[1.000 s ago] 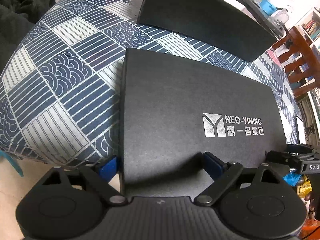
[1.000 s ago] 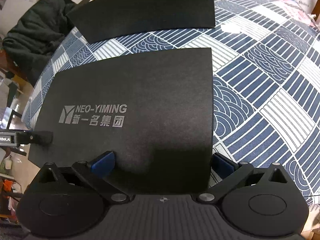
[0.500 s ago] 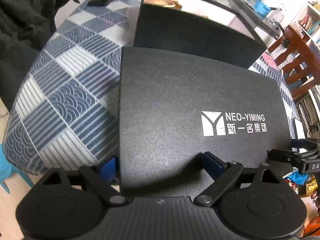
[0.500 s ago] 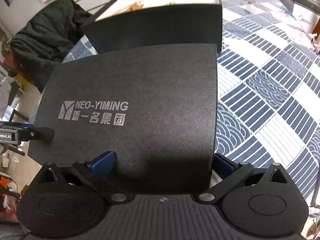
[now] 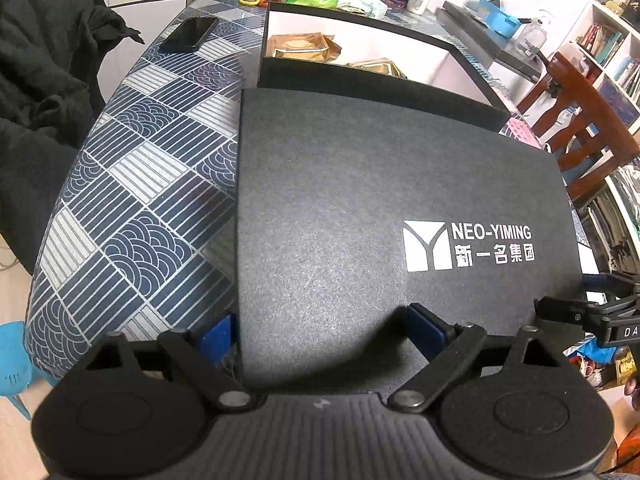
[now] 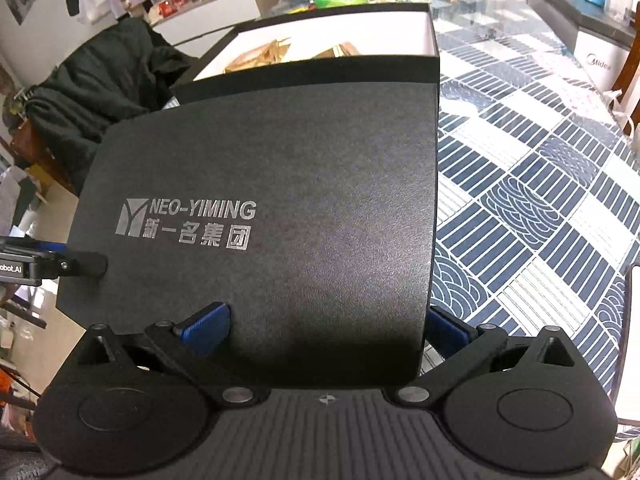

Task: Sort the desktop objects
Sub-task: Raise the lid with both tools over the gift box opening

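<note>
Lid [image 5: 360,216]: flat matte-black textured card, silver logo, just before the open box [image 5: 360,76].
Left tool [image 5: 316,332]: clenched on lid's near-left corner.
Right tool [image 6: 324,328]: clenched on lid's near-right corner.

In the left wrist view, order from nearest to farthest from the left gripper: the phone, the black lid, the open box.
1. Black lid, held by the left gripper.
2. Open box, just behind the lid.
3. Phone, far left on the tablecloth.

"NEO-YIMING 新一名集团" on black box lid [image 5: 360,200], "Midea" on white appliance [image 6: 598,65]

A home – bookshelf [image 5: 612,52], wooden chair [image 5: 580,120], cluttered patterned tablecloth [image 5: 152,168].
</note>
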